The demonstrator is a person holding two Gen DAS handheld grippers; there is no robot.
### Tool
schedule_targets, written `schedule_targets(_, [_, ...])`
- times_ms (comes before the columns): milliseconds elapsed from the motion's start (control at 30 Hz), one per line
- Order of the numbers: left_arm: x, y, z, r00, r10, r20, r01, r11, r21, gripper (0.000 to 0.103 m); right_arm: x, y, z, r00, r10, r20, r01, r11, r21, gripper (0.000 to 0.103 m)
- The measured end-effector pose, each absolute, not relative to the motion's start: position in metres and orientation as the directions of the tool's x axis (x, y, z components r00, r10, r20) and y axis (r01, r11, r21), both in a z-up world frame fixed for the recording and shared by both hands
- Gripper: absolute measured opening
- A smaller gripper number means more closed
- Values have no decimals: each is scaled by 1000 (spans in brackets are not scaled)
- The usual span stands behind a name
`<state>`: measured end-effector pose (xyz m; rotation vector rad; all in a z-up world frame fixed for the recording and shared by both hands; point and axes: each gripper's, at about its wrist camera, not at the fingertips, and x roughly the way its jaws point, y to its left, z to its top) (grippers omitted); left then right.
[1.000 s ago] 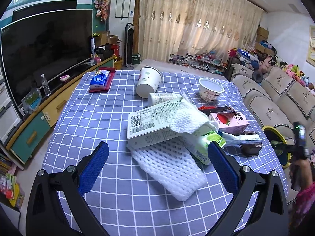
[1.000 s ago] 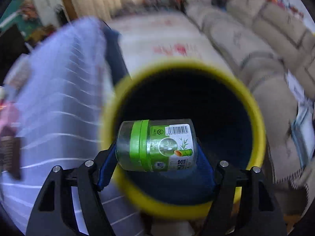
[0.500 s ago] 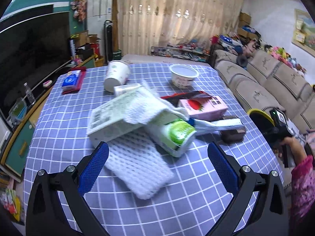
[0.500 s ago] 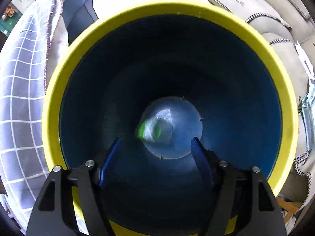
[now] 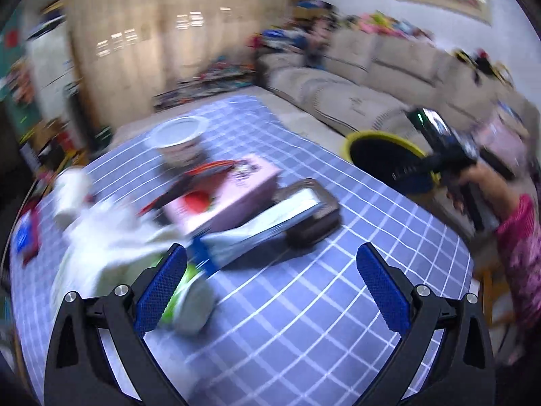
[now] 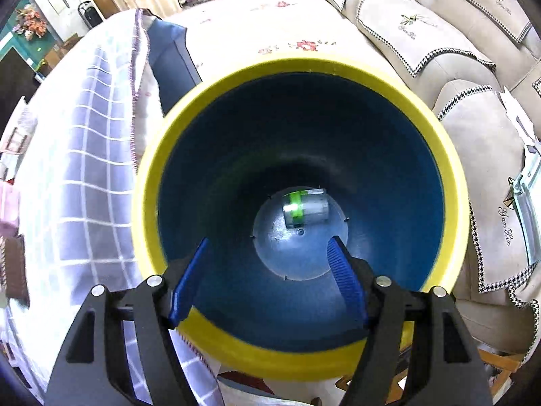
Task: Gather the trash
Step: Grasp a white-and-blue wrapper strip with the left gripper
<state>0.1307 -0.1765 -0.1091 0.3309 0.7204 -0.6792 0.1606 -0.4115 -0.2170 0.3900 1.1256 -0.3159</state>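
Observation:
My right gripper [image 6: 267,267] is open and empty, held over the mouth of the yellow-rimmed blue bin [image 6: 189,108]. A small clear bottle with a green band [image 6: 306,208] lies on the bin's bottom. My left gripper [image 5: 270,280] is open and empty above the checked tablecloth [image 5: 304,321]. Ahead of it lies a blurred trash pile: a pink strawberry carton [image 5: 223,199], a silver and blue wrapper [image 5: 267,226], a dark box [image 5: 318,223], white mesh foam [image 5: 108,240], a green and white pack [image 5: 189,301], a white bowl [image 5: 177,138] and a white cup [image 5: 69,193]. The bin [image 5: 389,155] stands past the table's right edge.
A beige sofa [image 5: 355,91] runs along the right, and in the right wrist view [image 6: 439,50] it is beside the bin. The person's right hand with the other gripper [image 5: 449,159] is over the bin. The tablecloth hangs at the bin's left [image 6: 84,155].
The right gripper opened and the green-banded bottle fell to the bin's bottom. The left gripper swung right and closer to the pile; its view is now blurred.

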Motion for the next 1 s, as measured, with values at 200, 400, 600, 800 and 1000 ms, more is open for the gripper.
schedule_targets(200, [161, -207, -129, 498, -437, -749, 731, 676, 92, 78, 141, -414, -207, 450, -36, -892, 421, 889, 177, 69])
schedule_targets(400, [170, -220, -140, 497, -401, -770, 752, 642, 151, 59, 139, -414, -188, 491, -19, -871, 401, 892, 206, 70])
schedule_targets(600, [169, -220, -143, 490, -405, -772, 763, 628, 154, 38, 133, -412, -180, 525, -5, -851, 376, 898, 227, 70])
schedule_targets(800, [156, -221, -137, 496, -404, -768, 765, 622, 167, 20, 129, -407, -172, 552, 4, -834, 356, 903, 240, 70])
schedule_targets(1000, [148, -222, -123, 504, -406, -762, 753, 638, 158, 15, 126, -403, -162, 571, 1, -821, 342, 909, 239, 70])
